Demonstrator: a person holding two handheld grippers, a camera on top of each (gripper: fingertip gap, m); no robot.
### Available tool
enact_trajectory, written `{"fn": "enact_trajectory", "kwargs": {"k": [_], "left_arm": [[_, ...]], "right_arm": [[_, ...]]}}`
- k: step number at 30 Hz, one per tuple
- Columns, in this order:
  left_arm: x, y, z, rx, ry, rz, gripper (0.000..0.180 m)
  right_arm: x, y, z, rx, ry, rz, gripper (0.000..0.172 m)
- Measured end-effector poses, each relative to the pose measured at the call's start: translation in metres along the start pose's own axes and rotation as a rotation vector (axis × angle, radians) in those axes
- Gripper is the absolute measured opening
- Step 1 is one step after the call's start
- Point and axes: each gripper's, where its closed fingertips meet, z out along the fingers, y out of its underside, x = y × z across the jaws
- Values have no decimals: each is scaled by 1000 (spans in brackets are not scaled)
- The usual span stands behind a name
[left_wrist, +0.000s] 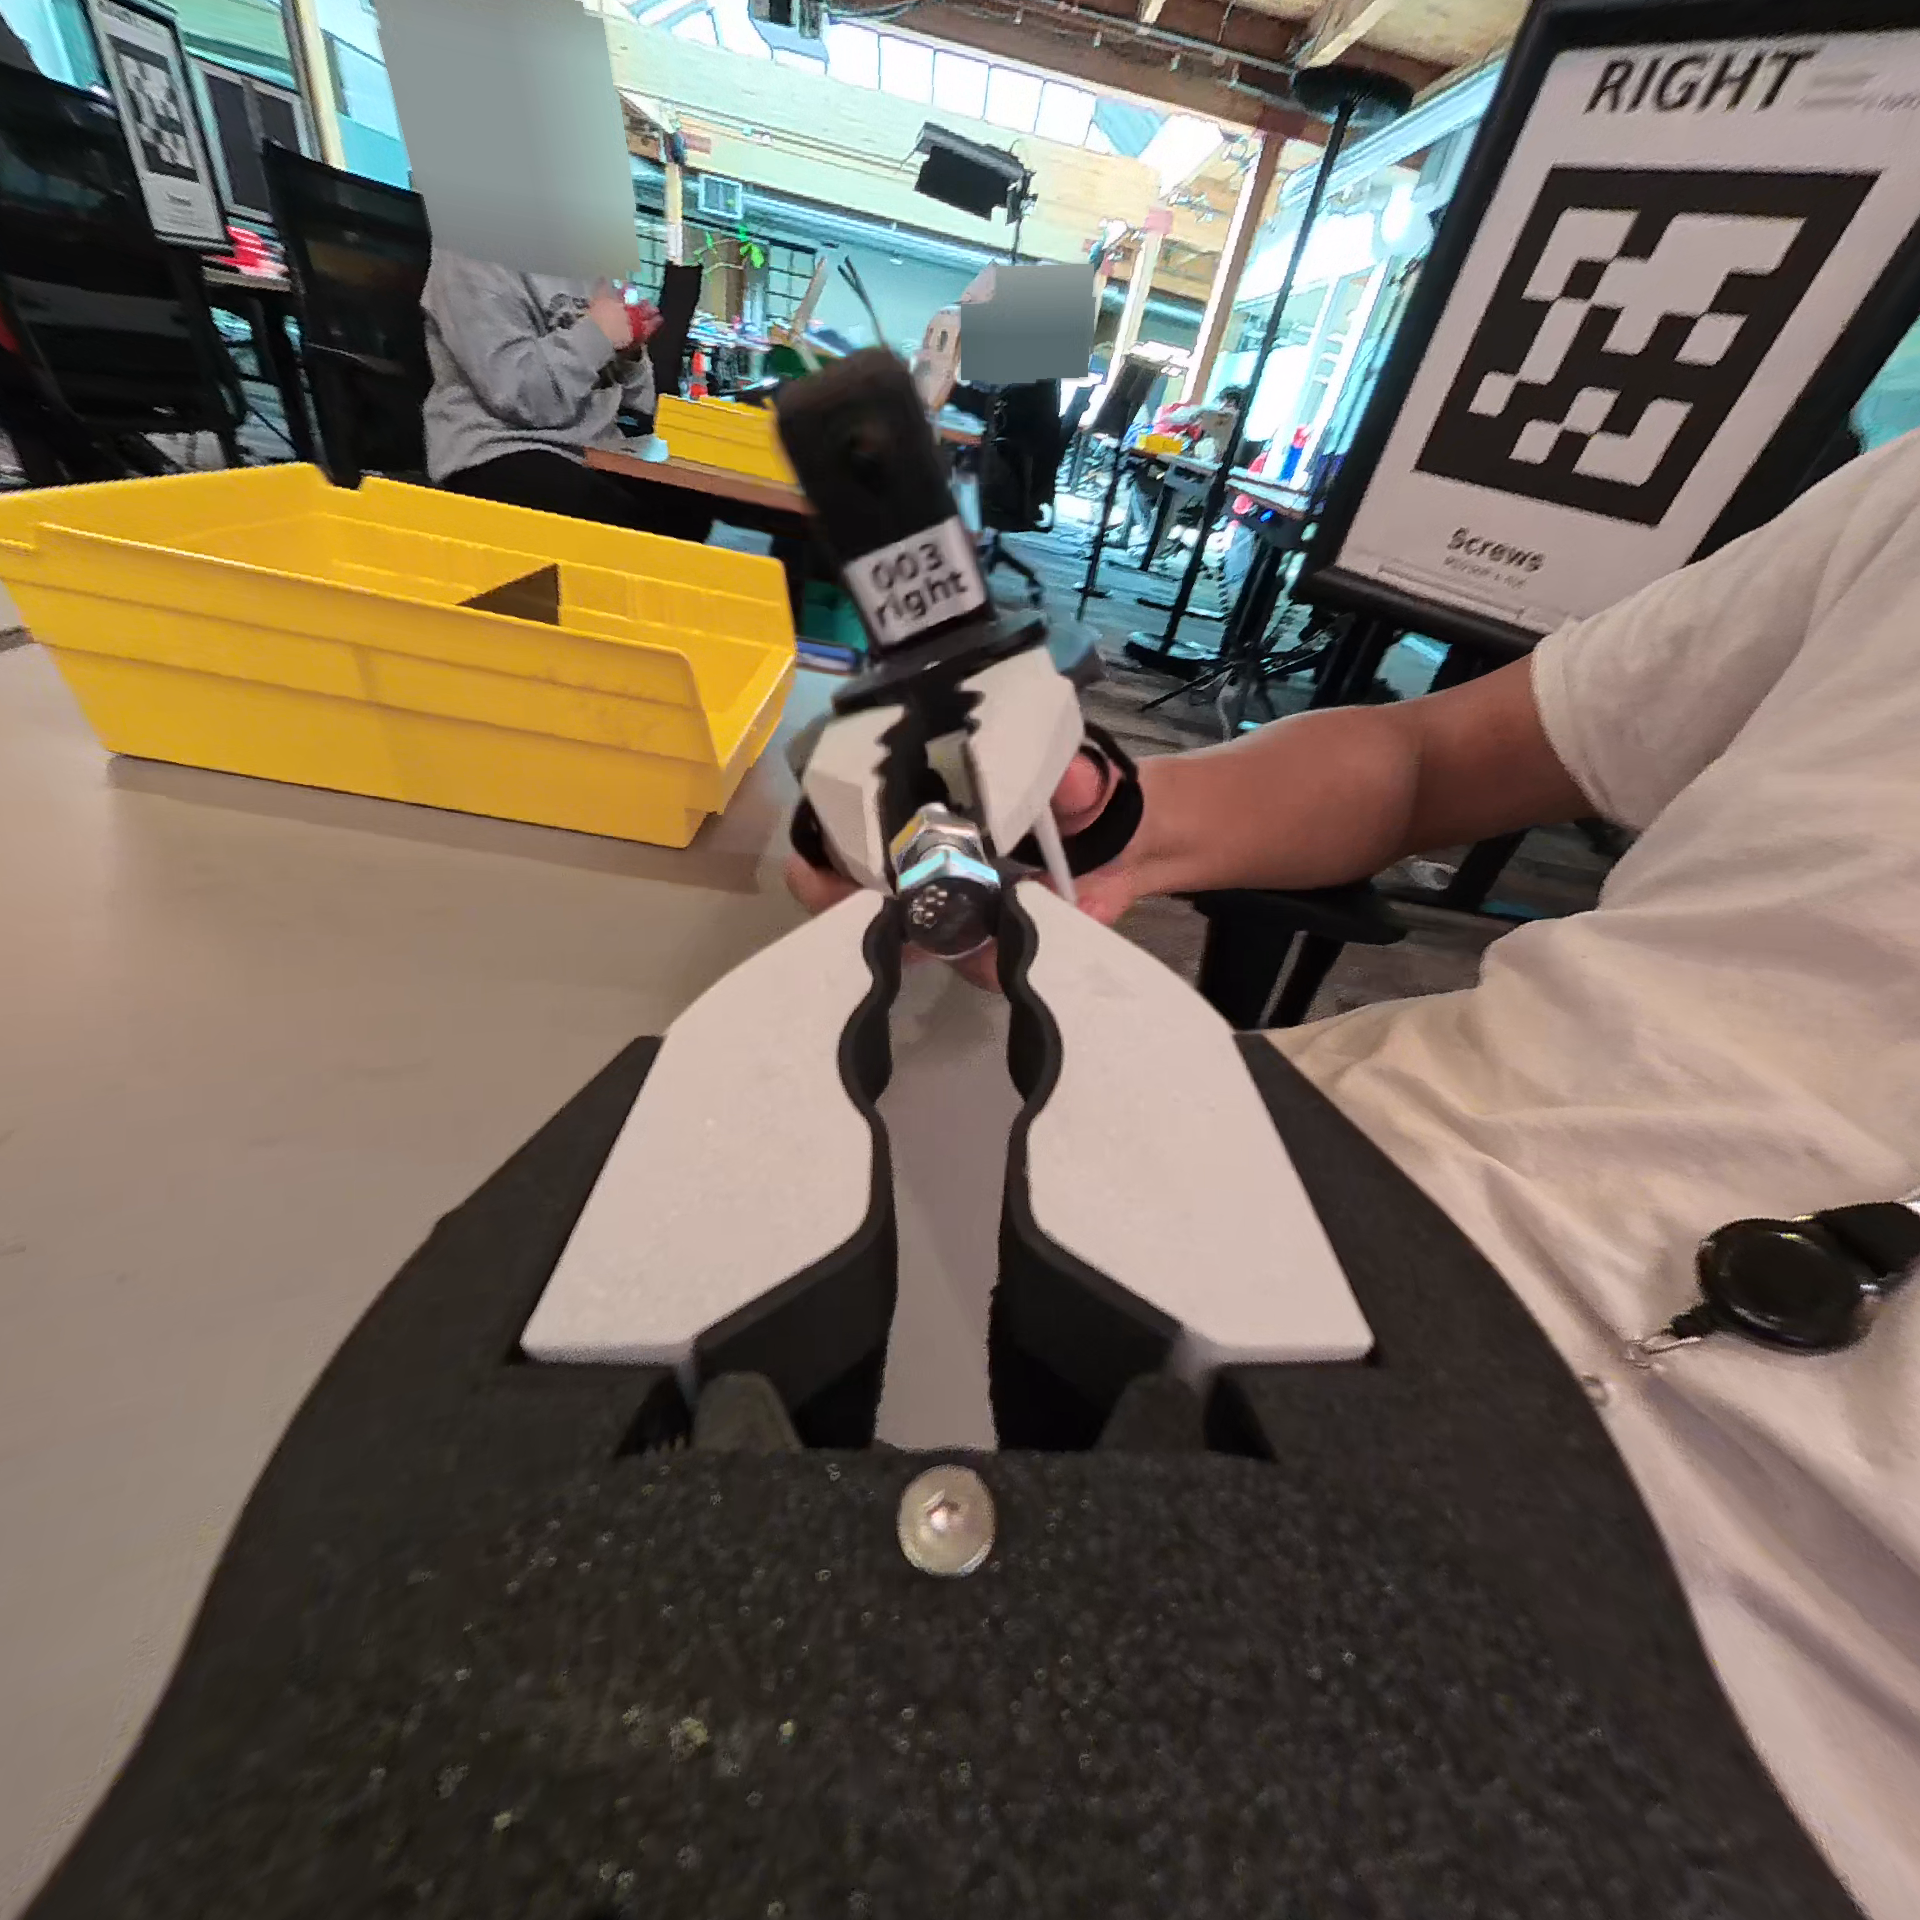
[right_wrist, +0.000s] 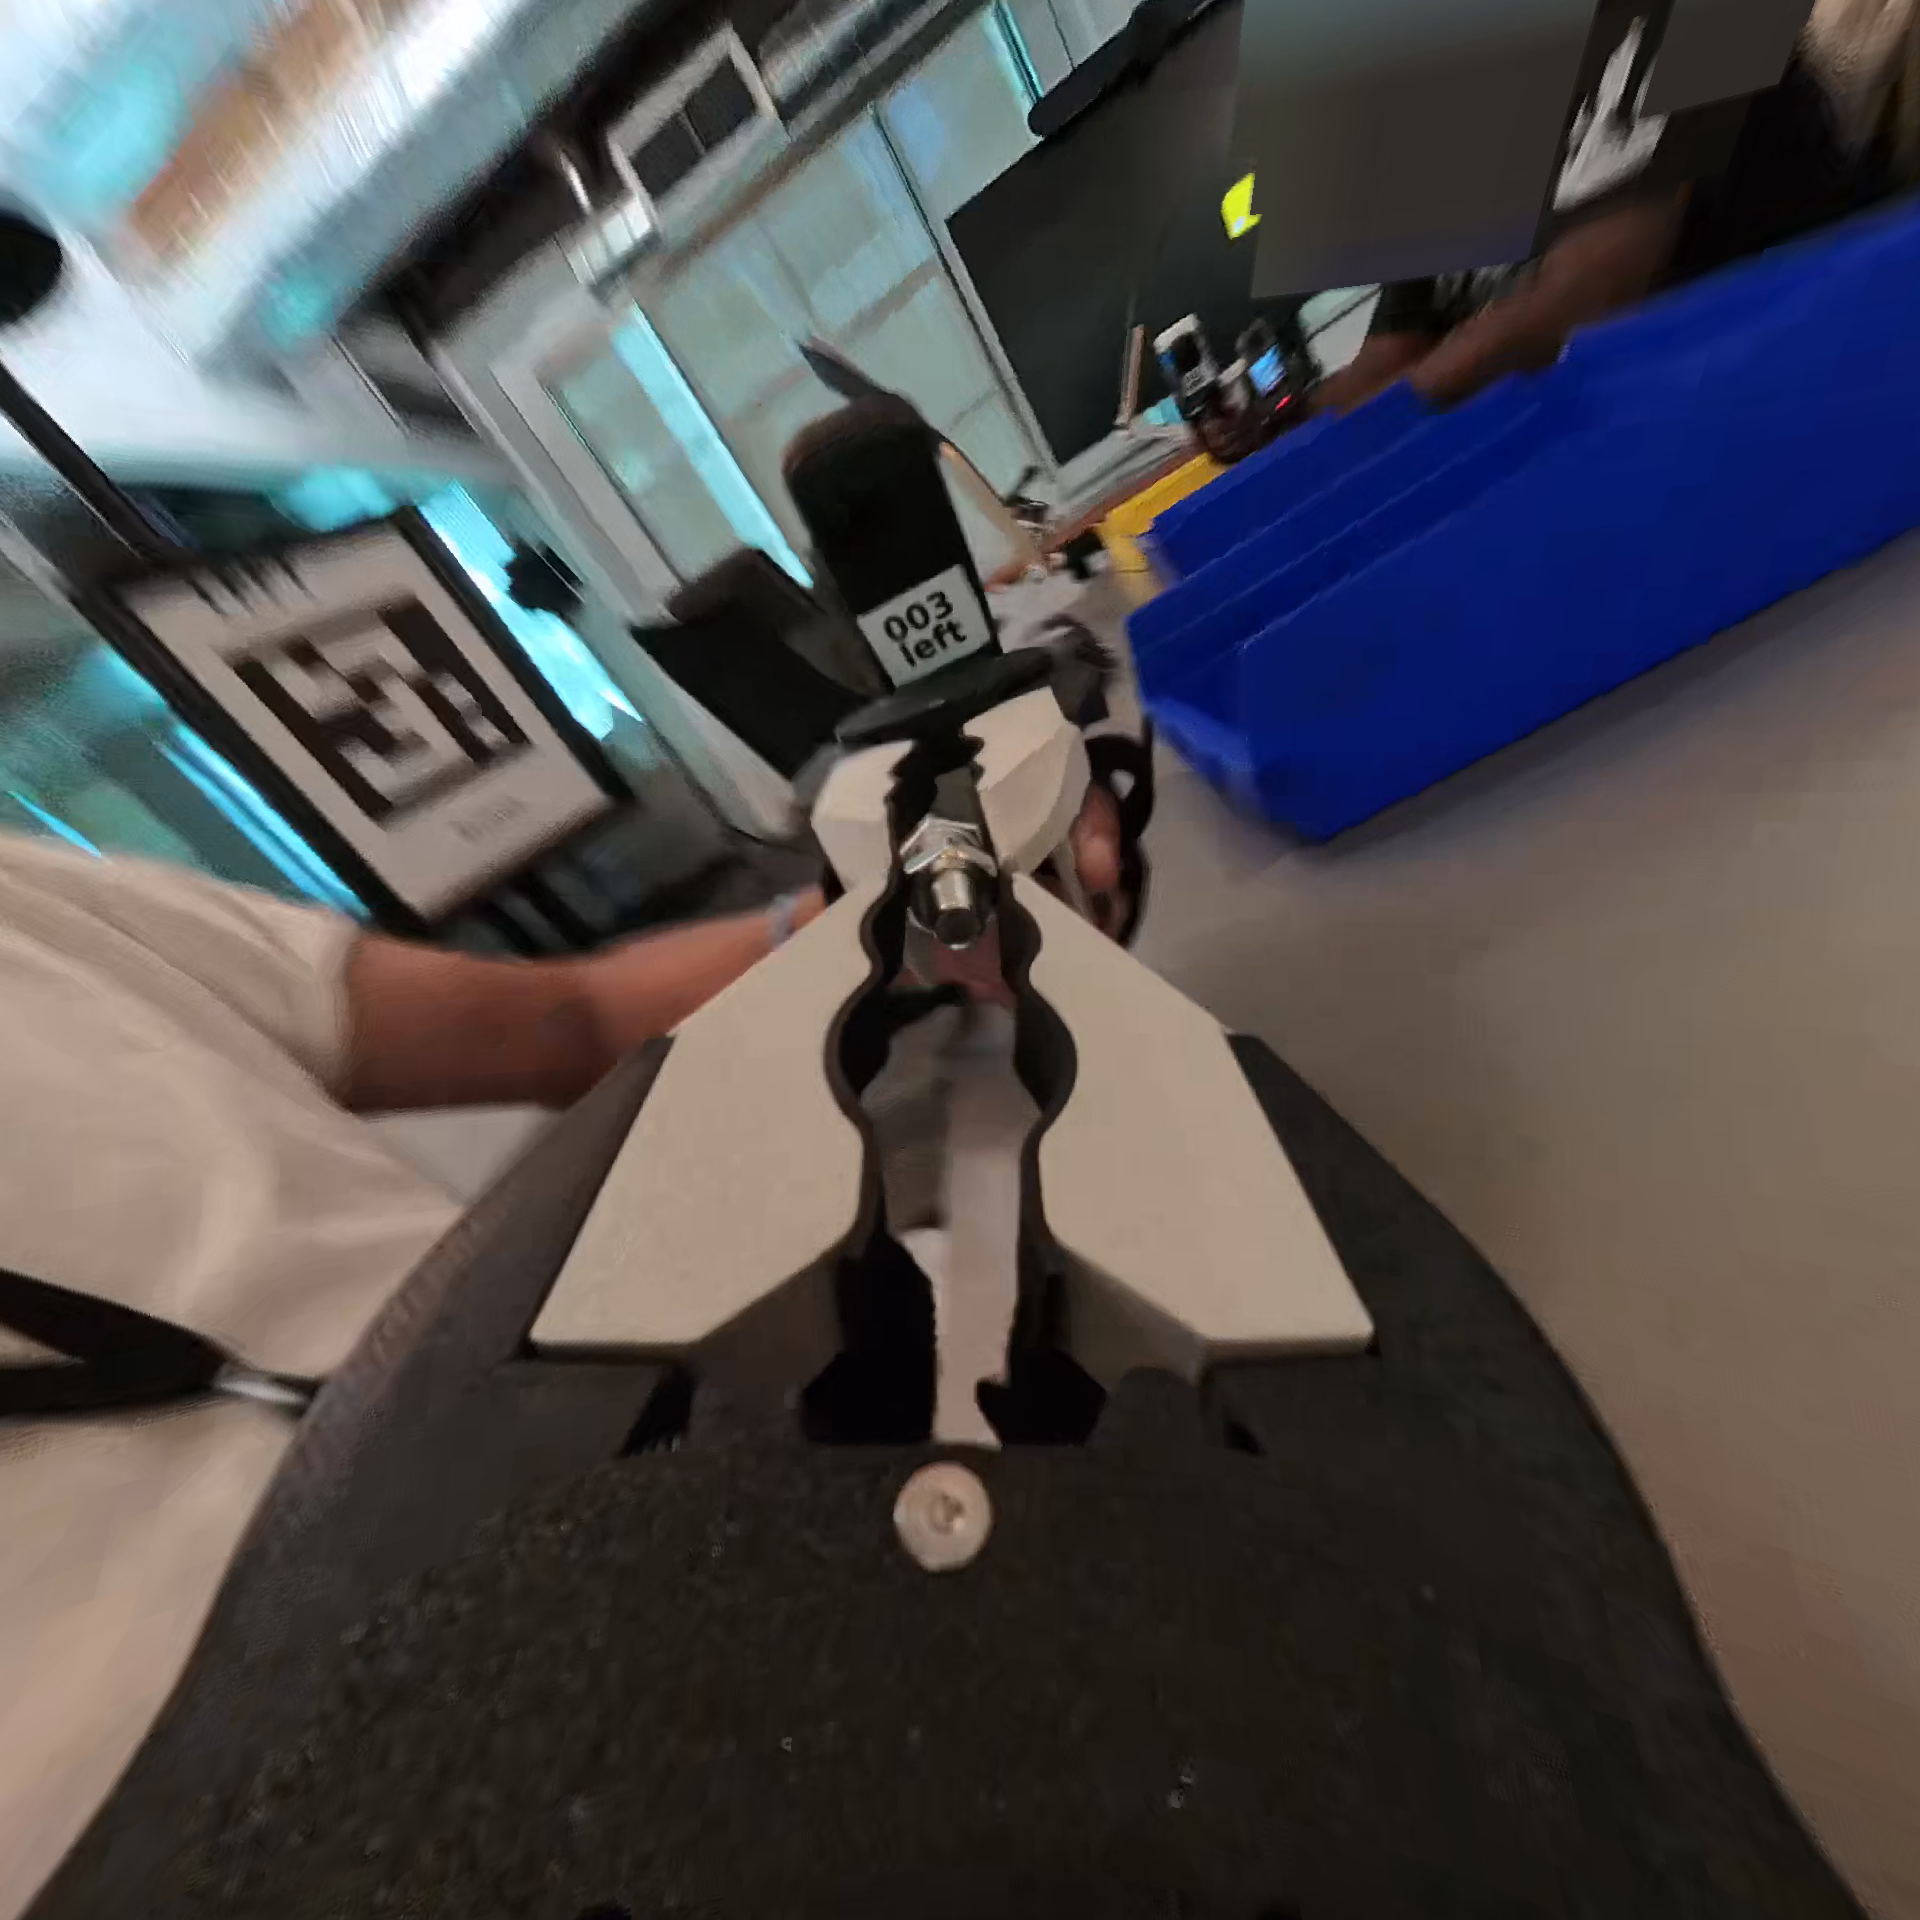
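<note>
Grey tabletop (left_wrist: 208, 1039) spreads under everything, and it serves as the landmark here. At its far left stands a yellow plastic bin (left_wrist: 395, 665); in the right wrist view a blue bin (right_wrist: 1558, 623) sits toward its far right. A framed black-and-white marker board (left_wrist: 1642, 332) stands off the table's edge, behind the person's arm (left_wrist: 1299, 810).

Above the table, close to its near edge, the two hand-held grippers meet nose to nose. Between them is a steel hex bolt (left_wrist: 940, 894) carrying a nut (right_wrist: 940, 842) on its shank (the threads are too blurred to judge). Its long axis runs straight from one gripper to the other, head toward the left one, shank tip toward the right one.

The left gripper (left_wrist: 943, 925) stands narrow, its black-lined fingertips pressed on either side of the bolt head. The right gripper (right_wrist: 951, 914) is equally narrow, its tips closed about the nut end of the same bolt, so both grip one piece, neither nearer than the other.
</note>
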Motion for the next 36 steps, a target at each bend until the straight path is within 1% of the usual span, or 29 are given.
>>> {"fn": "enact_trajectory", "kwargs": {"k": [2, 8, 9, 10, 11, 14, 16, 18, 19, 21, 23, 24, 26, 27, 29, 32, 34, 36], "left_arm": [[4, -1, 0, 10, 44, -51, 17], [11, 4, 4, -8, 122, -148, 17], [12, 5, 5, -11, 128, -152, 17], [13, 4, 5, -10, 134, -153, 17], [13, 4, 4, -10, 135, -151, 17], [13, 0, 1, 10, 125, -139, 17], [11, -3, -1, 25, 115, -128, 17], [9, -7, -4, 47, 103, -114, 17], [8, -9, -5, 58, 98, -106, 17], [6, -12, -8, 74, 78, -75, 17], [4, -13, -9, 72, 50, -26, 17], [3, -12, -9, 67, 28, 8, 17], [0, -9, -9, 44, -12, 71, 17], [-1, -8, -9, 34, -25, 93, 17], [0, -6, -7, 23, -29, 115, 17], [0, 0, -3, -5, -34, 138, 17], [1, 5, 0, -31, -32, 151, 17], [1, 7, 1, -44, -35, 154, 17]], "right_arm": [[-3, 2, -1, -70, 119, -395, 17], [-6, 8, -7, -308, 577, -1746, 17], [-7, 8, -8, -317, 642, -1924, 17], [-9, 8, -8, -303, 679, -2012, 17], [-9, 8, -7, -288, 681, -2000, 17], [-8, 5, -9, -249, 621, -1753, 39], [-6, -4, -12, -185, 582, -1502, 49], [-1, -8, -14, -125, 496, -1158, 49], [2, -5, -13, -114, 424, -950, 47], [1, 3, -8, -90, 224, -496, 45], [-2, 9, -4, -71, 48, -106, 41], [-7, 10, -2, -66, -46, 44, 44], [-6, 5, 0, -17, -131, 285, 42], [-9, 2, 0, 8, -186, 359, 42], [-7, 3, 0, 25, -202, 448, 40], [-9, 8, 4, 1, -213, 489, 36], [-4, 11, 6, -8, -181, 492, 18], [-2, 13, 5, -16, -168, 451, 17]]}}
